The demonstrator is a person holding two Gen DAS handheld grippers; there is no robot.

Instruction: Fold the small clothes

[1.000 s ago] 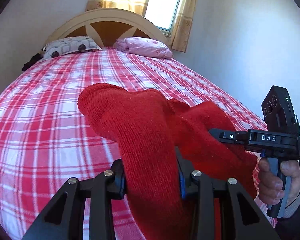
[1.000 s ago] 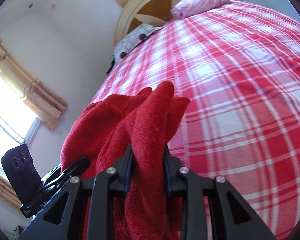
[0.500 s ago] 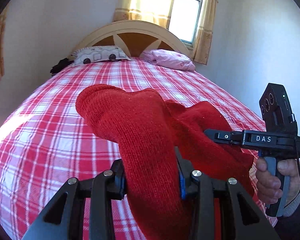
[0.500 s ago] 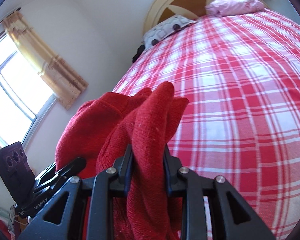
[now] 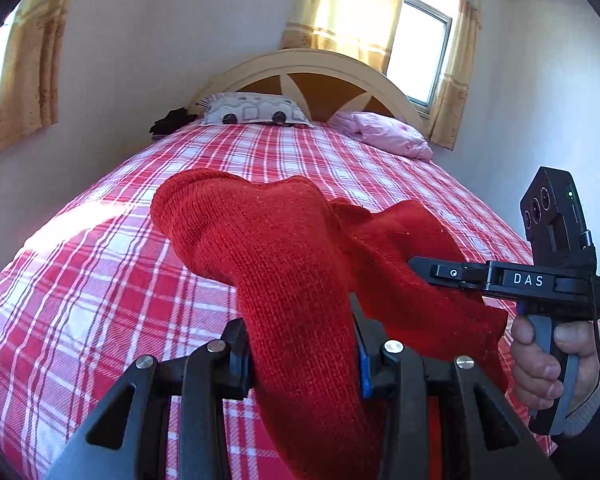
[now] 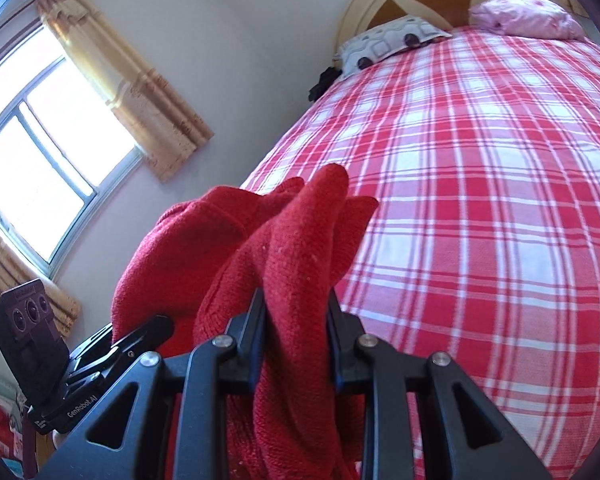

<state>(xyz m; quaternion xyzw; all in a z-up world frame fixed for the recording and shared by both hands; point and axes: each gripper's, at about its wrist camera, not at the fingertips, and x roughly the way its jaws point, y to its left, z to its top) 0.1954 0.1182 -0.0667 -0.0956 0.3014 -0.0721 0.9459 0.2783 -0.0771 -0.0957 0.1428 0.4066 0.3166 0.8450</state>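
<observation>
Overhead, both the left gripper (image 5: 300, 360) and right gripper (image 6: 296, 340) pinch bunched, ribbed red knitwear (image 5: 284, 248); checked bedspread (image 6: 480, 200) fills the frame's right, bare.

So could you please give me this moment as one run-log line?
left tool: shut on red knit | right tool: shut on red knit | knit: above bed

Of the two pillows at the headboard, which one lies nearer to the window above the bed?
The plain pink pillow lies nearer to that window. The other, a grey-white patterned pillow, sits on the far side from it, next to a dark object.
</observation>
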